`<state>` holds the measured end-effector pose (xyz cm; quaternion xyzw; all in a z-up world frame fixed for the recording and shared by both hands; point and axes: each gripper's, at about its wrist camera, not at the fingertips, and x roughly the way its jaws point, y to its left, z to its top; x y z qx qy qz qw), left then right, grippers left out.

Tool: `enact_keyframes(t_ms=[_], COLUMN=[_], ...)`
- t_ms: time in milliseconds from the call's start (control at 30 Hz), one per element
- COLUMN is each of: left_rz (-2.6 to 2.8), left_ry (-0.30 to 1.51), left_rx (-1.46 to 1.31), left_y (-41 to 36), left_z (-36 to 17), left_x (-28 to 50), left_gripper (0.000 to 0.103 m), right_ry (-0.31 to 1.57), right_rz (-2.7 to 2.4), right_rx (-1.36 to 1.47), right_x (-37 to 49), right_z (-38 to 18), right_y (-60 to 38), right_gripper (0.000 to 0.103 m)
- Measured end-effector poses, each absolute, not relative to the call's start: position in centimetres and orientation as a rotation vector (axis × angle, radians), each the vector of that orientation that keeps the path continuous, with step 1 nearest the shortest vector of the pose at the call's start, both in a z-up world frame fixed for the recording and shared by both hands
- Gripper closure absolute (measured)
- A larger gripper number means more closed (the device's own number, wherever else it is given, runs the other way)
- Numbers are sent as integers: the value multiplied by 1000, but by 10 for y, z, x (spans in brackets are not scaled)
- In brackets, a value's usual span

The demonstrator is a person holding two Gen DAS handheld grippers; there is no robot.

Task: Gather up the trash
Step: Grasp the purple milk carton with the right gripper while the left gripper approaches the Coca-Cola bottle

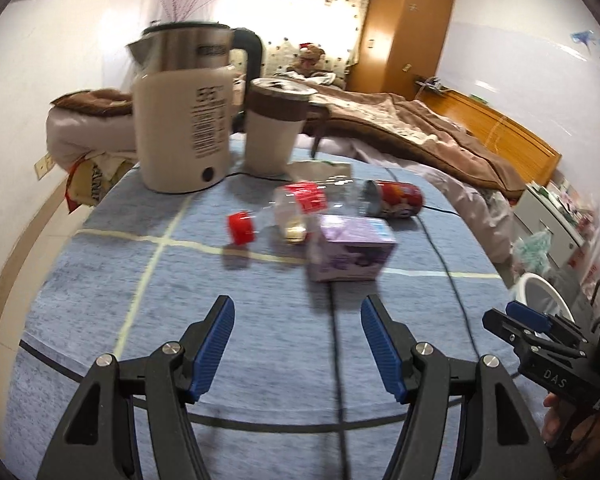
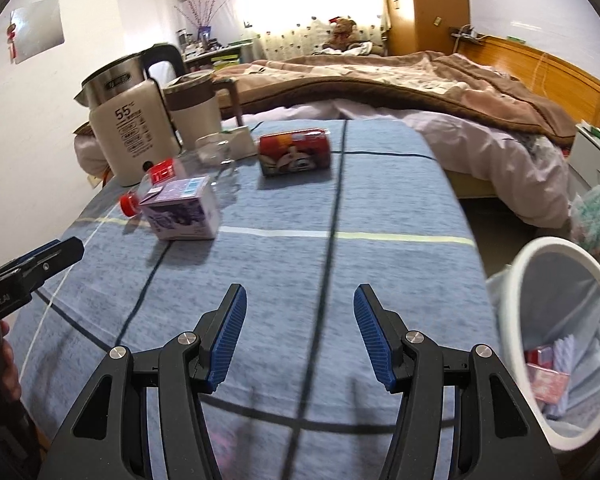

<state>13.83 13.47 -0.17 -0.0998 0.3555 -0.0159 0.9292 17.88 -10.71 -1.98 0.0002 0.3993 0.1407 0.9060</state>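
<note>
both grippers empty, jaws apart – left gripper (image 1: pixel 298 344) faces purple carton (image 1: pixel 350 249), right gripper (image 2: pixel 300 334) hangs over bare blue surface (image 2: pixel 380 200). clear bottle (image 1: pixel 300 208) with red cap (image 1: pixel 241 227) and red can (image 2: pixel 296 152) lie tipped mid-surface, uncollected – white bin (image 2: pixel 520 272) waits off right edge for drop-off, some trash inside.

On the blue cloth: one purple carton (image 1: pixel 350 250), one red can (image 1: pixel 396 199), one clear red-capped bottle (image 1: pixel 300 210), one steel-and-cream kettle (image 1: pixel 182 120), one cream lidded mug (image 1: pixel 272 128).

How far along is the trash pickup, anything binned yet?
Some is done: the bin already holds a red packet. Nothing is in hand; the left gripper and right gripper are open and empty. Left on the table: a purple carton, a clear bottle and a red can.
</note>
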Motion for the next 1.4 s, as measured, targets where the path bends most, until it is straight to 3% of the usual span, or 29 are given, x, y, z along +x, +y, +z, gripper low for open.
enact_keyframes(t_ms=[300, 800, 1400], left_rz=[-19, -119, -562], left_ry=[758, 828, 867], left_rx=[-216, -46, -66], left_y=[168, 157, 79], left_z=[-13, -34, -30], left_x=[174, 250, 226], left_gripper=[34, 31, 39], right_ry=[848, 881, 851], right_rz=[321, 315, 238], right_rx=[-15, -3, 140], right_x=[198, 220, 220], right_z=[-29, -41, -32], right_y=[-80, -73, -110], right_gripper=[46, 46, 46])
